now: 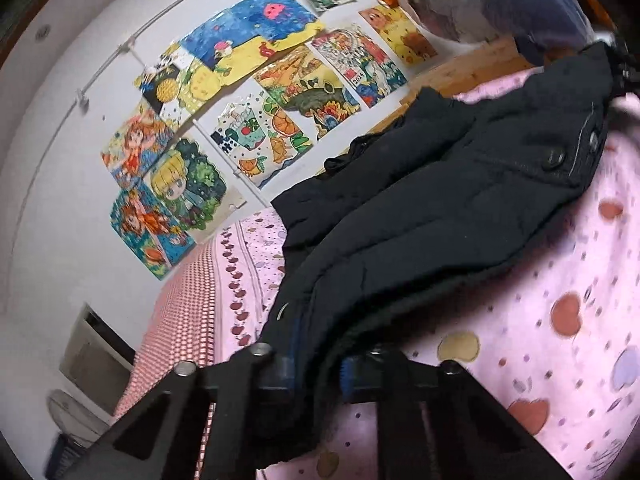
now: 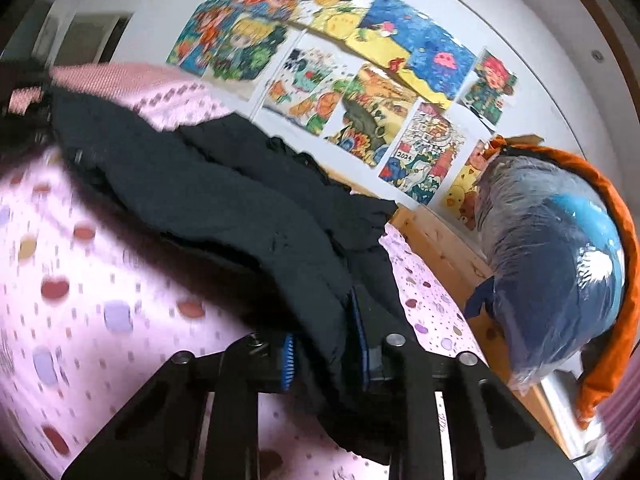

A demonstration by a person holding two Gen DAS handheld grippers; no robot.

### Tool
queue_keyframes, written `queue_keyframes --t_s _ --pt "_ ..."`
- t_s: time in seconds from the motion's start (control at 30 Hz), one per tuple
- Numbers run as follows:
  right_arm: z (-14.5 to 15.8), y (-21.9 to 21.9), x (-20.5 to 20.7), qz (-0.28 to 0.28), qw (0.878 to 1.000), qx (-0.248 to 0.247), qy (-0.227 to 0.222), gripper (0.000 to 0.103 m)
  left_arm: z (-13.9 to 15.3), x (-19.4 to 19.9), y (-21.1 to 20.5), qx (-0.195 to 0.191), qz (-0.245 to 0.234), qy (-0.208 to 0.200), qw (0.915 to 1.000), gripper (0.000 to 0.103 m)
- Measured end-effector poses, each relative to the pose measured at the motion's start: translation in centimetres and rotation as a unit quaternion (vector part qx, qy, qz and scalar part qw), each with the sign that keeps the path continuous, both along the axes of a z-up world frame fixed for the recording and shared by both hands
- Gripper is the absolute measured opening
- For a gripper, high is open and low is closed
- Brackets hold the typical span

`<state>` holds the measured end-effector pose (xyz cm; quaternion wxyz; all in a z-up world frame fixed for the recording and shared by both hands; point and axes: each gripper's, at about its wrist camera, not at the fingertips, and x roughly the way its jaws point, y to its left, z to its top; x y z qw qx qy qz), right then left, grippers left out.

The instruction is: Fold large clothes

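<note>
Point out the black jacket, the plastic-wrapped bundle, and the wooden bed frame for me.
black jacket [image 1: 440, 208]: left wrist view, on its quilted body.
plastic-wrapped bundle [image 2: 548, 264]: right wrist view, on the blue cloth under the clear wrap.
wooden bed frame [image 2: 436, 240]: right wrist view, on the pale board beside the sheet.

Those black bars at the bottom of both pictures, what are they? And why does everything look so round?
They are two claws, and a person holds one in each hand. A small camera rides on each claw and looks along its fingers, with a lens that bends everything round. One picture comes from the left claw, the other from the right claw. A big black jacket lies on a bed with a pink sheet dotted with hearts. Both claws are shut on the jacket's edge. Colourful drawings hang on the wall behind.
</note>
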<state>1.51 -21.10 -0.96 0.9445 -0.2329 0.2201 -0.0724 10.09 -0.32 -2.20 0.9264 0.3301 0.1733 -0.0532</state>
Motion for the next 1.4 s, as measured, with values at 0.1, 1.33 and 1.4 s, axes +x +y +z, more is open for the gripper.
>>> queue_keyframes --t_s 0.1,1.33,1.4 --pt "0.6 -0.6 0.1 0.003 0.999 0.034 -0.023 0.01 1.1 -0.6 0.2 -0.025 0.001 -0.012 0.9996 0.009" --pt "14.5 -4.8 8.3 0.027 0.989 0.052 -0.134 0.007 13.5 9.9 -3.2 -0.062 0.011 -0.129 0.9896 0.008" --pt "14.5 -5.7 11.4 0.026 0.99 0.065 -0.121 0.007 13.4 12.6 -3.7 -0.053 0.016 -0.121 0.9911 0.008"
